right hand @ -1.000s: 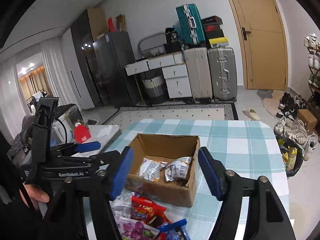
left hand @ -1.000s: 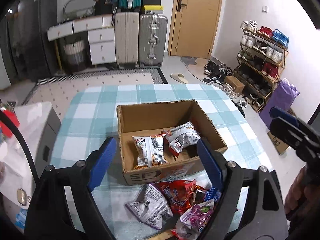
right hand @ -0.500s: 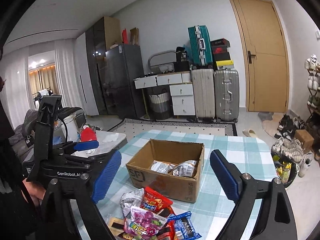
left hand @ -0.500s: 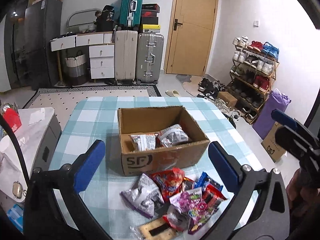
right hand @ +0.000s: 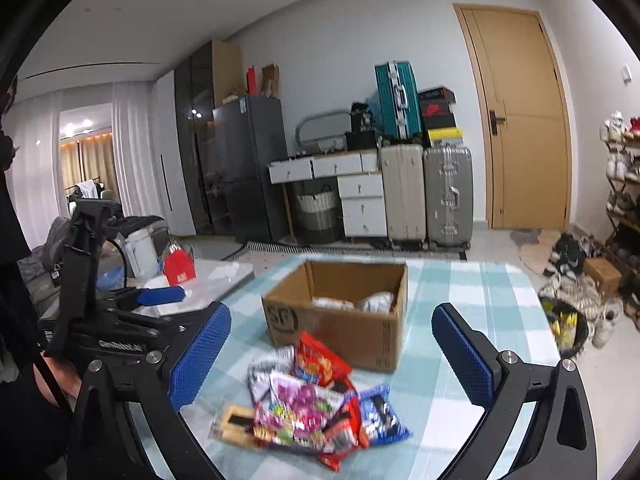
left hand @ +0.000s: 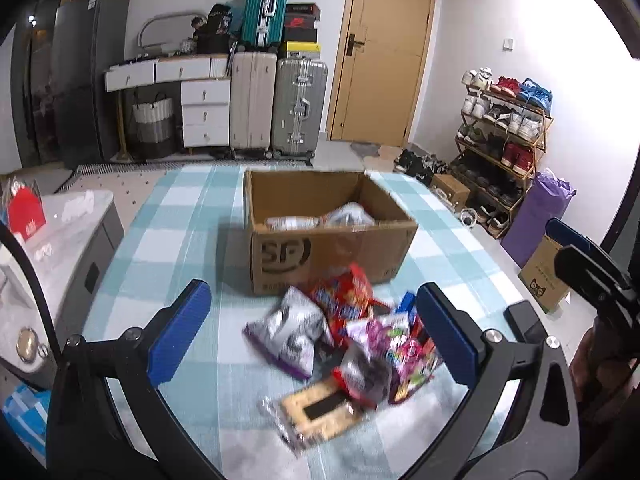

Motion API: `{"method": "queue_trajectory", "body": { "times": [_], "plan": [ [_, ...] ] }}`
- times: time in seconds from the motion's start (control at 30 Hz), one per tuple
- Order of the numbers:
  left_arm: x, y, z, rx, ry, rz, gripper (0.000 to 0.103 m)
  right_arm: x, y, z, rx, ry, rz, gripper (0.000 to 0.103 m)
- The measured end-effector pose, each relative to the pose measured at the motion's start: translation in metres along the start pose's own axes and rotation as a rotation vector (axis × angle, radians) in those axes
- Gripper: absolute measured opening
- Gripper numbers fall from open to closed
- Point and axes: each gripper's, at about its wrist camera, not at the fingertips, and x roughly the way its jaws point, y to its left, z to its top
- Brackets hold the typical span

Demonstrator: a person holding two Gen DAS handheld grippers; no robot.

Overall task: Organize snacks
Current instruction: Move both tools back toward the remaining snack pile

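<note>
Snacks (left hand: 344, 344) sit in a loose pile on the checked worktop (left hand: 168, 240), just in front of the cardboard box (left hand: 324, 236); two packets, maybe more, already lie inside, the view is blurred. Left claw (left hand: 316, 332) stands wide open, empty, hovering over the near side of the pile. Right claw (right hand: 332, 356) is opening, close to full spread, nothing between its pads. Both look posed for the next pick. Box sits close behind the pile, probably to keep transfers short. Most packets are not yet boxed.
</note>
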Motion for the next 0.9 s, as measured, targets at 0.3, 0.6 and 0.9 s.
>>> {"method": "queue_trajectory", "body": {
  "times": [0.3,0.6,0.9],
  "plan": [
    [0.021,0.021,-0.051,-0.034,0.077,0.008,0.103,0.015,0.006,-0.042,0.047,0.099,0.056,0.102],
    [0.041,0.031,-0.084,-0.053,0.12,0.03,0.103,0.049,0.011,-0.094,0.117,0.258,0.104,0.102],
    [0.055,0.038,-0.094,-0.065,0.15,0.031,0.103,0.065,0.026,-0.098,0.085,0.28,0.137,0.102]
  ]
}}
